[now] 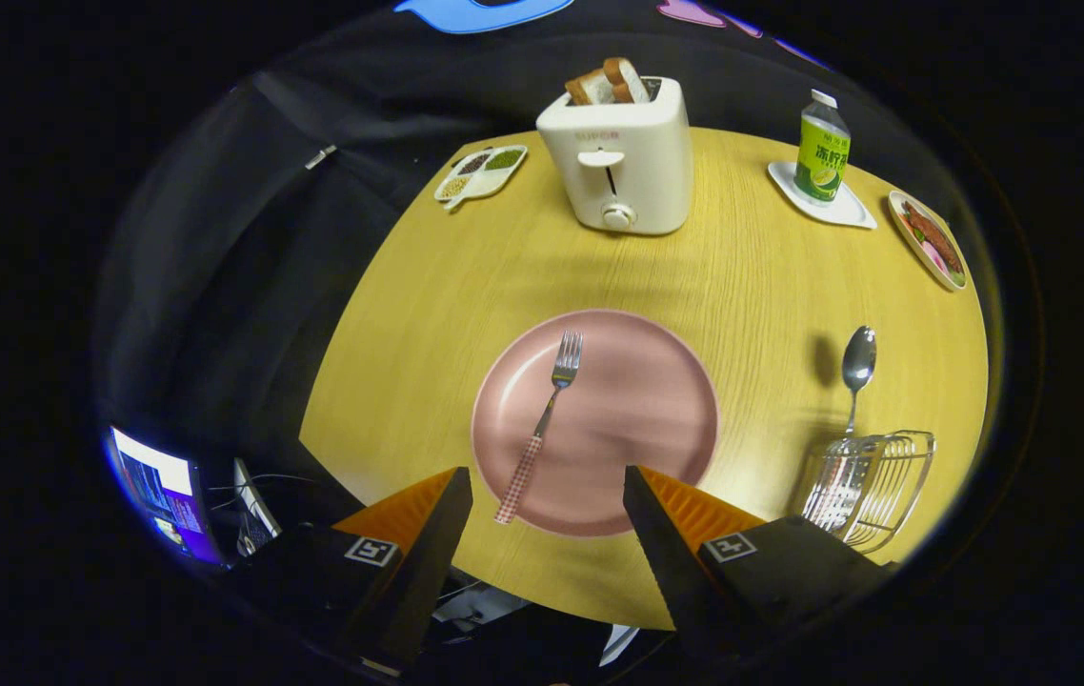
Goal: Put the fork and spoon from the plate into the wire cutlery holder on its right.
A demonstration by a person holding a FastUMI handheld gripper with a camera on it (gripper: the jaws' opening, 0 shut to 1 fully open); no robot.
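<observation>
A pink plate (642, 381) lies on the round wooden table just ahead of my fingers. On it rests a fork (542, 424) with a checked handle, tines pointing away, its handle end near my left finger. The spoon (856, 367) stands upright in the wire cutlery holder (875, 486), to the right of the plate and beside my right finger. My gripper (547, 481) is open over the near rim of the plate, with nothing between its fingers.
A white toaster (620, 157) with bread slices stands beyond the plate. A divided dish (480, 173) lies to its left; a green bottle (822, 148) on a white tray and a food plate (928, 238) lie far right. A lit screen (161, 491) sits below the table's left edge.
</observation>
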